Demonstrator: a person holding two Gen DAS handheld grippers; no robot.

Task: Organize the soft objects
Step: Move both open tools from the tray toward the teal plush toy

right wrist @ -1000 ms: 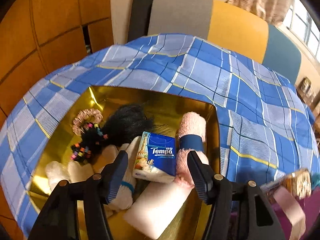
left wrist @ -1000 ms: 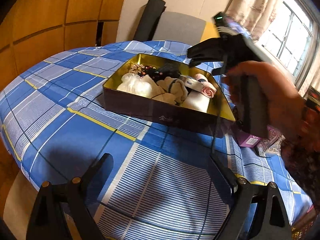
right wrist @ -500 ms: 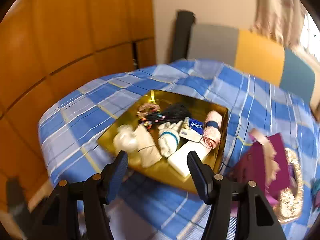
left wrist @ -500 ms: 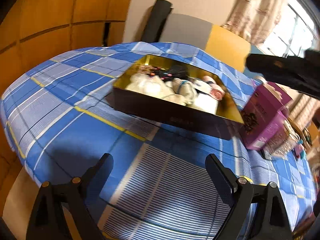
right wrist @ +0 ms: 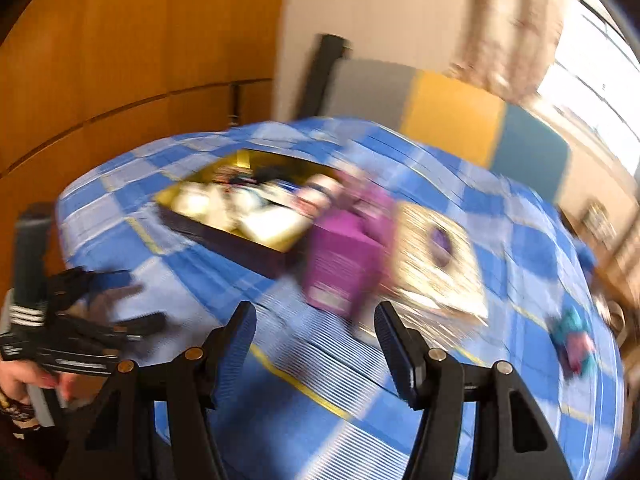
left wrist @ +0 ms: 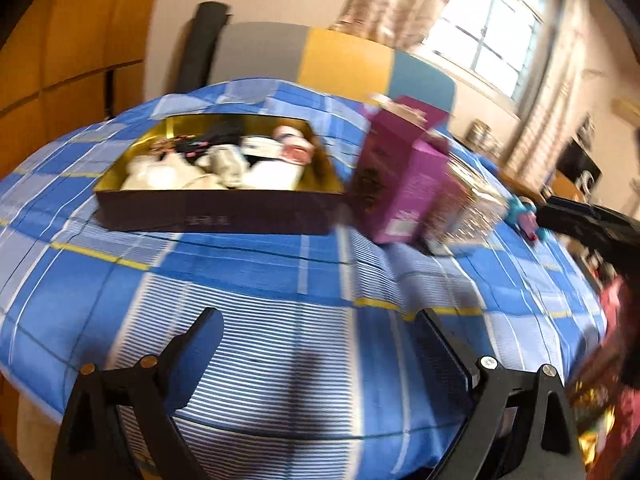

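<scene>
A dark box with a gold inside (left wrist: 216, 212) sits on the blue checked cloth, holding several soft things: white socks, a pink rolled towel (left wrist: 294, 146), a tissue pack, a black hair piece. It also shows blurred in the right wrist view (right wrist: 240, 236). My left gripper (left wrist: 320, 354) is open and empty, low over the cloth near the front edge. My right gripper (right wrist: 316, 340) is open and empty, pulled back well short of the box. Its body shows at the right of the left wrist view (left wrist: 592, 228).
A purple carton (left wrist: 404, 176) stands right of the box, with a glittery gold lid (right wrist: 436, 264) beside it. A small teal and pink object (right wrist: 572, 340) lies far right. A grey, yellow and teal chair back (left wrist: 332, 60) and wooden panels stand behind.
My right gripper has pulled back from directly over the box to far off the table's front. My left gripper has swung right, bringing the purple carton into view. Both views are blurred.
</scene>
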